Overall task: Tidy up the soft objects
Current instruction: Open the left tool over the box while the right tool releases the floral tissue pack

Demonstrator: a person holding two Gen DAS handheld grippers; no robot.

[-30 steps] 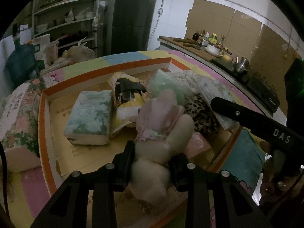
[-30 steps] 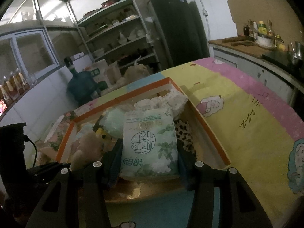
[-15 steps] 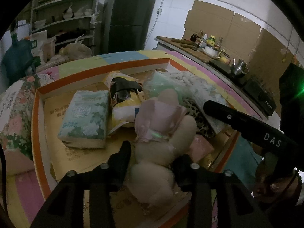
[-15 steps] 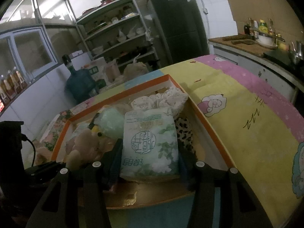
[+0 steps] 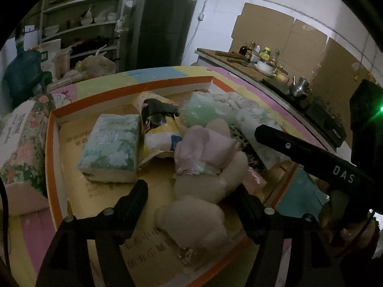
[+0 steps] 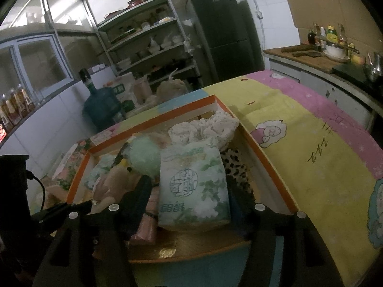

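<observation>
Left wrist view: left gripper [image 5: 189,192] opening over the near corner of the orange-rimmed cardboard tray [image 5: 51,157], plush toy [image 5: 205,181] lying between the spread jaws; left finger clearly off it, right finger close against its side, contact there impossible to tell. Bare cardboard floor only at the near left, ahead of a green tissue pack [image 5: 111,148]; beyond the toy, a yellow bag [image 5: 159,129], a pale green bundle [image 5: 203,112] and white cloth [image 5: 229,100] crowded toward the far wall. Right gripper's black finger [image 5: 308,153] reaching across from the right. Right wrist view: right gripper [image 6: 191,196] opening around a second tissue pack [image 6: 194,186] resting on the tray's near right part, fingers beside its long edges, left finger slightly apart. Tray's right rim [image 6: 268,162] just beside; past it, wide open yellow-and-pink cartoon cloth [image 6: 323,143]. Behind: metal shelves [image 6: 148,45], dark fridge [image 6: 222,31], blue water jug [image 6: 100,105], cluttered counter [image 6: 318,59].
</observation>
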